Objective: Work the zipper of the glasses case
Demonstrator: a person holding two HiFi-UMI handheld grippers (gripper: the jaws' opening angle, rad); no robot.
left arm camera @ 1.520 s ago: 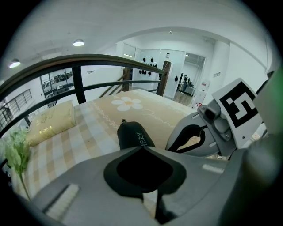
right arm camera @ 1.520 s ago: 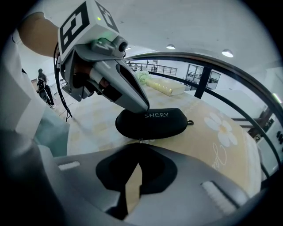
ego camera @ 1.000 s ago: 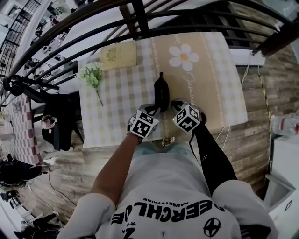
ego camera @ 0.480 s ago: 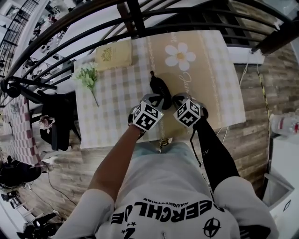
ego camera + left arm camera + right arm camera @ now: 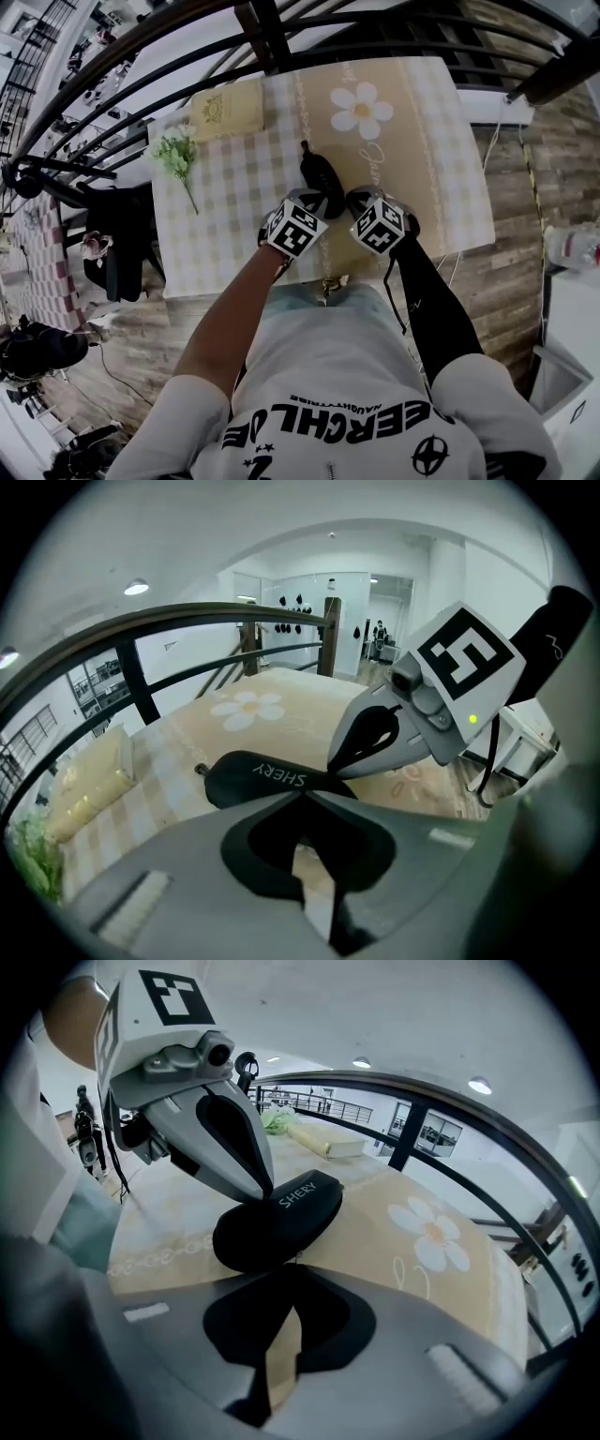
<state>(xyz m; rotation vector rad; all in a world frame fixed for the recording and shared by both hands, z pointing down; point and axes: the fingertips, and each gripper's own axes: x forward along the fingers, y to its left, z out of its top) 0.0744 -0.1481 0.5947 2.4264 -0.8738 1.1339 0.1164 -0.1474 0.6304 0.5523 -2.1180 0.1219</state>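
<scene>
The left gripper point(image 5: 302, 797) has its jaws pressed together, and the tips rest against the near end of the black glasses case point(image 5: 258, 778), right by the white lettering on its top. The right gripper point(image 5: 296, 1267) is closed tight as well. Its tips meet at the case's near edge, where a thin bit of the seam pokes out. Whether either pair actually pinches the zipper pull, I can't tell.

From above, the two tools come at the case from 7 and 5 o'clock. The case stretches away from them toward 11 o'clock, lying flat on the table. It sits at the edge of the beige band of the tablecloth point(image 5: 234, 225), just beside the checked part.

A printed daisy point(image 5: 363, 111) lies at 1 o'clock from the case. A cream-coloured book point(image 5: 228, 111) is at 10 o'clock, near the far edge. A sprig of green and white flowers point(image 5: 178, 155) is at 9 o'clock, well apart from the case. A dark railing point(image 5: 281, 37) curves past the table's far side.
</scene>
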